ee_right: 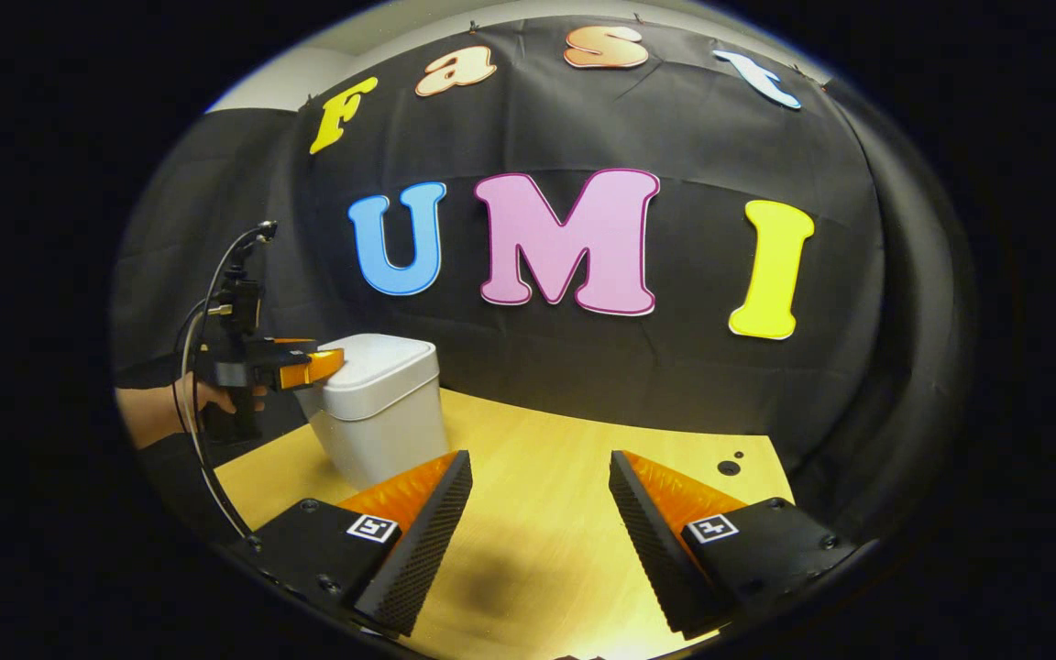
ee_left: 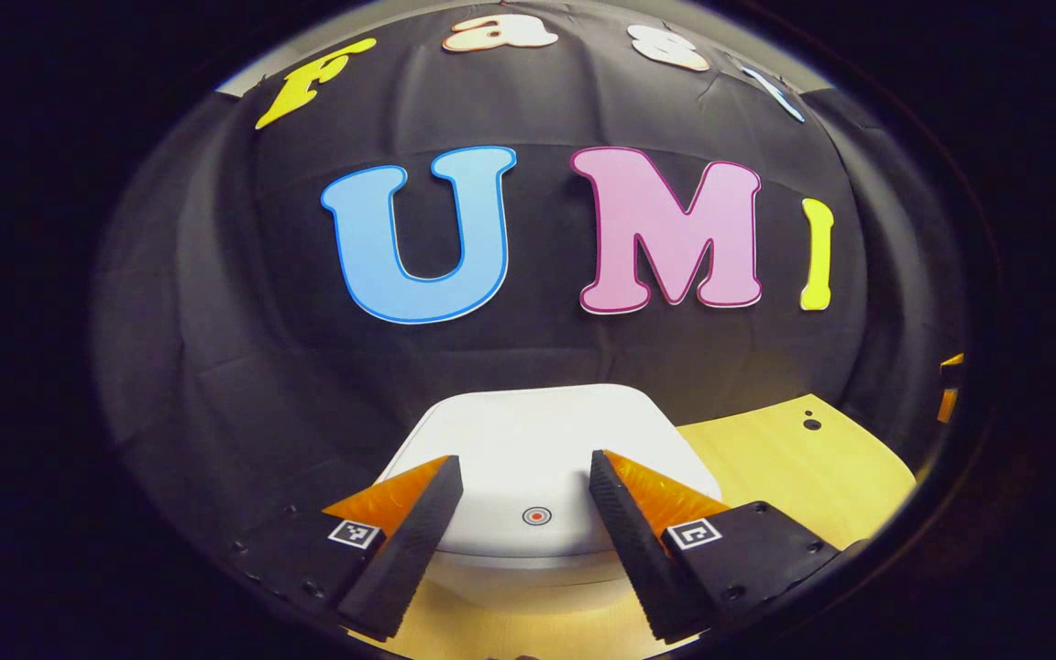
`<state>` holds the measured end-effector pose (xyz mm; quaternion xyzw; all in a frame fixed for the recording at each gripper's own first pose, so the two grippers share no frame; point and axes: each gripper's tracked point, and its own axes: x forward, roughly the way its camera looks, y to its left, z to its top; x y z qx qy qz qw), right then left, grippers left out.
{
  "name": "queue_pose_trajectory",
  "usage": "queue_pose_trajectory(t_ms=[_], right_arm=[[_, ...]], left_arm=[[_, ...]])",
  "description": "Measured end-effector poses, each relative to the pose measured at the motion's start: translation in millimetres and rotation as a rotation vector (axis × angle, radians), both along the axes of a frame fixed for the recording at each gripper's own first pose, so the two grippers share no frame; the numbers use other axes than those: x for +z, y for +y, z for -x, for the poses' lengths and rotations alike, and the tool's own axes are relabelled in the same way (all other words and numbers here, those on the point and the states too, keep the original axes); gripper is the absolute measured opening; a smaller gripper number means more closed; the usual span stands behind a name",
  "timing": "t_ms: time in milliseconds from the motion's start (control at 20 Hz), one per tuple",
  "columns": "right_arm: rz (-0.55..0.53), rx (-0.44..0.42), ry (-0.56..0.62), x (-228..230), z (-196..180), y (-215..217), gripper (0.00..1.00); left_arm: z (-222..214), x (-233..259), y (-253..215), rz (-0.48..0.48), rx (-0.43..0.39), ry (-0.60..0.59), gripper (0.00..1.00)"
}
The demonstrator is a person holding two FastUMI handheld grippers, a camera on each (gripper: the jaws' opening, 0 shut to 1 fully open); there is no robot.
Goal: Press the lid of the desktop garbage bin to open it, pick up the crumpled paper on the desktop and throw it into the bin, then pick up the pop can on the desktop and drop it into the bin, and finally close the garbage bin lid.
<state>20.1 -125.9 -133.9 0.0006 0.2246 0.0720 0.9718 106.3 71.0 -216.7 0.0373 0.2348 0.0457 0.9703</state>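
Note:
A white desktop bin (ee_left: 537,458) with its lid down stands on the wooden table; a small round red mark (ee_left: 537,516) sits near the lid's front edge. My left gripper (ee_left: 526,467) hovers open just above that lid, one finger on each side of the mark. In the right gripper view the same bin (ee_right: 381,403) stands at the left, with the left gripper (ee_right: 322,364) reaching over its top, held by a hand (ee_right: 189,403). My right gripper (ee_right: 539,467) is open above bare tabletop to the right of the bin, nothing between its fingers.
The light wooden table (ee_right: 565,513) runs back to the black cloth wall. Two small dark holes (ee_right: 728,467) mark the table's far right corner. A cable (ee_right: 207,458) loops down from the left gripper's handle.

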Motion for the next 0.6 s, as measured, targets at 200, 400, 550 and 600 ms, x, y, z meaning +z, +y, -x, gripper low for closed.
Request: queue_pose_trajectory(t_ms=[200, 400, 550, 600], right_arm=[[0.007, -0.05, 0.001, 6, 7, 9, 0.98], [0.02, -0.087, 0.0, 8, 14, 25, 0.98], [0.002, -0.117, -0.004, 11, 22, 34, 0.98], [0.012, -0.129, -0.015, 15, 23, 33, 0.98]], left_arm=[[2, -3, -1, 0.013, -0.003, -0.042, 0.98], [3, -3, -1, 0.039, -0.029, -0.139, 0.98], [4, 2, 2, 0.002, -0.026, -0.131, 0.96], [4, 10, 1, -0.008, -0.018, -0.139, 0.97]])
